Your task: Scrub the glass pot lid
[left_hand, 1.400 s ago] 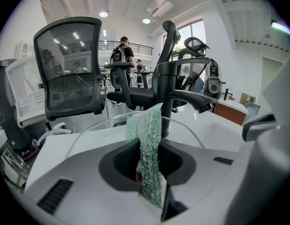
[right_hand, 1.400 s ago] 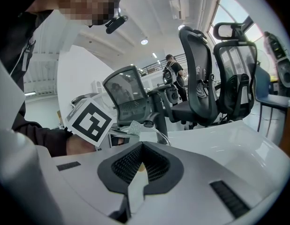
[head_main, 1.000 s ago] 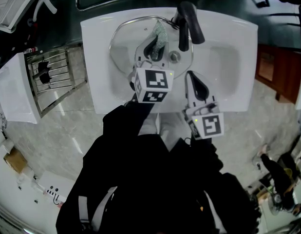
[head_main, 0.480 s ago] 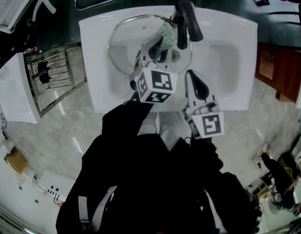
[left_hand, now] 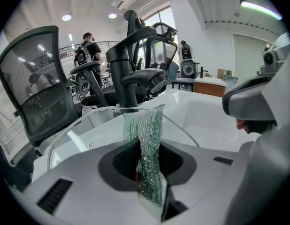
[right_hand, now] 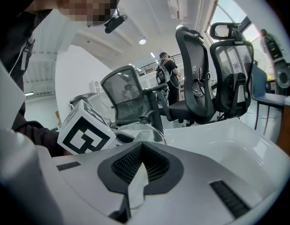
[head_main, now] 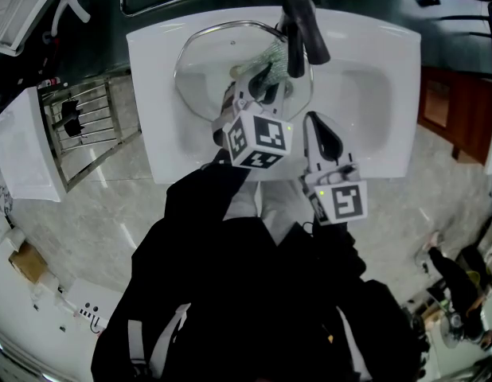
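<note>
Left gripper [head_main: 262, 82] [left_hand: 146, 172]: jaws clamped on a green scrub cloth [head_main: 271, 54] [left_hand: 145, 130], glittery and loosely knitted, which stands up out of the jaws with its far end at the far rim of the lid; white marker cube [head_main: 258, 138] [right_hand: 84, 130] at the gripper's rear. Right gripper [head_main: 316, 126] [right_hand: 138, 172]: jaws closed together with nothing between them, held just beside the left gripper at the near side of the basin. Glass pot lid [head_main: 206, 62] [left_hand: 88, 130] [right_hand: 149, 134]: round, clear glass with a thin metal rim, set inside the basin on its left side; the far edge sits at the foot of the tap, and the white basin shows through the glass. Whether it lies flat or leans cannot be told. Tap [head_main: 302, 30] [left_hand: 121, 64]: black, with a single lever, at the back rim of the basin. Sink [head_main: 365, 94] [left_hand: 206, 116]: white and rectangular with a shallow bowl. Person [head_main: 254, 293]: dark clothing, standing at the near edge of the sink. Floor [head_main: 103, 205]: pale and marbled. Metal rack [head_main: 87, 126]: wire bars, left of the sink. Cabinet [head_main: 441, 110]: dark wood, right of the sink. Office chairs [left_hand: 37, 93] [right_hand: 201, 83]: black mesh backs, beyond the sink. Far background: a bright hall with ceiling lights, where a standing person [left_hand: 84, 50] [right_hand: 166, 71] wears a backpack.
</note>
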Available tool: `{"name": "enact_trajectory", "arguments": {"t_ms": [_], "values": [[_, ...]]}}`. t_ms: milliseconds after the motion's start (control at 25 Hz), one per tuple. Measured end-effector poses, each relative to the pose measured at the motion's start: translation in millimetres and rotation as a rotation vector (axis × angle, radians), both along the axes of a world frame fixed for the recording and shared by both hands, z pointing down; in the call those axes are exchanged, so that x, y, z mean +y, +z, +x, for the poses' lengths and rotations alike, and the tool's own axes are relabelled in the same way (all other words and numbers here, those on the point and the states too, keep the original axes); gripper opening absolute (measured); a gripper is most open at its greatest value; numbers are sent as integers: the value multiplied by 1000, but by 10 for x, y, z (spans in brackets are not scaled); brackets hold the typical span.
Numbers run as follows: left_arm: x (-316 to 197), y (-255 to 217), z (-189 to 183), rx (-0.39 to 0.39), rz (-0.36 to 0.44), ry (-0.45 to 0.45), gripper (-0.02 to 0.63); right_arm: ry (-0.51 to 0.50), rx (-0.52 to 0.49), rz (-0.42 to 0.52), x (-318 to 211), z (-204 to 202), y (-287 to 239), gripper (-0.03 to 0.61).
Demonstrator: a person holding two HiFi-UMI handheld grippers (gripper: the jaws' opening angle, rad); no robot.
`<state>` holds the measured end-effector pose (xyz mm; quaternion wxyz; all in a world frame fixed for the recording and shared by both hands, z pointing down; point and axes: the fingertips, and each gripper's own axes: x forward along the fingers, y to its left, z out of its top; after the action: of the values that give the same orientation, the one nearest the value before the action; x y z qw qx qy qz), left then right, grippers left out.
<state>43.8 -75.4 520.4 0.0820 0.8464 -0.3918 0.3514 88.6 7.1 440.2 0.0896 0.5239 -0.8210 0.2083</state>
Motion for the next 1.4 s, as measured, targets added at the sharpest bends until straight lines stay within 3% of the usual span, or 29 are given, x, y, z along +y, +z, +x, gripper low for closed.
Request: {"name": "enact_trajectory", "arguments": {"t_ms": [1400], "values": [[350, 223, 239, -122, -11, 207, 84, 14, 54, 20, 92, 173, 52, -12]]}}
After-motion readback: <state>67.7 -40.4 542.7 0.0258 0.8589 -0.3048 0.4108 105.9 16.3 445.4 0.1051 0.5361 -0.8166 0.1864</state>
